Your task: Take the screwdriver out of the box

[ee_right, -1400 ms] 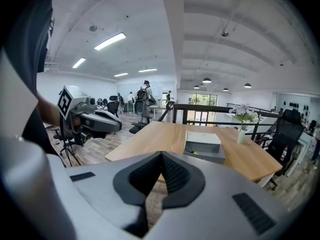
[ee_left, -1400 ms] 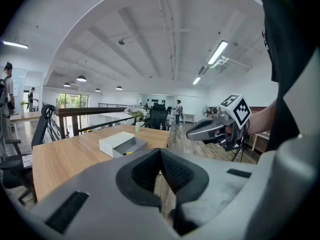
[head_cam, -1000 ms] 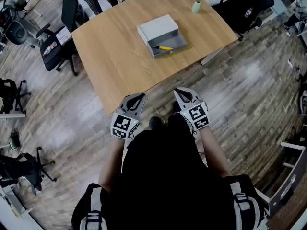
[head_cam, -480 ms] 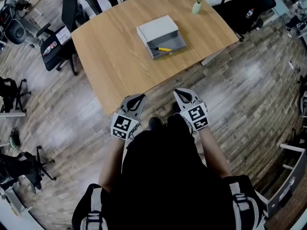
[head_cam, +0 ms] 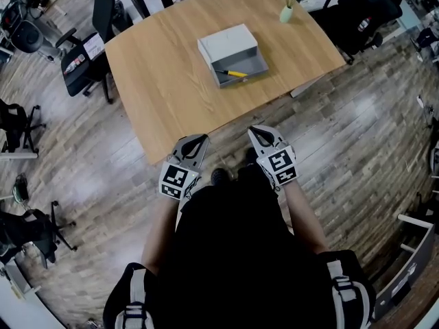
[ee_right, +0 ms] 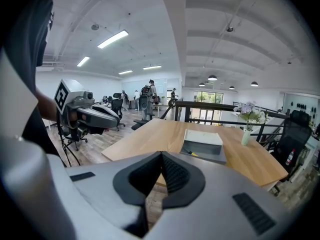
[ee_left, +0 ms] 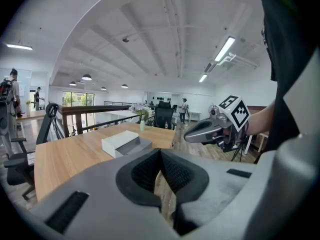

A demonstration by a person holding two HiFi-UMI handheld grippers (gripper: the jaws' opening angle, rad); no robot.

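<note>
The left gripper (head_cam: 200, 140) and the right gripper (head_cam: 257, 132) are both held close to the person's body. On each one the jaws are pressed together with nothing between them. Both point forward, and neither has reached over the bench (head_cam: 158, 94), whose near edge lies just ahead of the jaw tips.

Further ahead, well apart from both pairs of jaws and a little nearer to the right pair's line, stands the grey box (head_cam: 226, 40). Its open tray faces the person. The screwdriver (head_cam: 233, 72) lies flat in this tray.

I judge it to be a light, stiff tool. The smooth handle could slip or roll, but it should not break easily. The yellow handle is the thicker part and looks the best place to grip, with the jaws closing across it from above. The tray's low walls leave little room at the sides.

Its long axis runs crosswise to the direction in which the jaws point, nearly parallel to the edge of the pale top of the box. The yellow end points to the right side and the dark end to the left.

Beyond the box, further to the right, stands a small vase (head_cam: 286, 14) with flowers.
</note>
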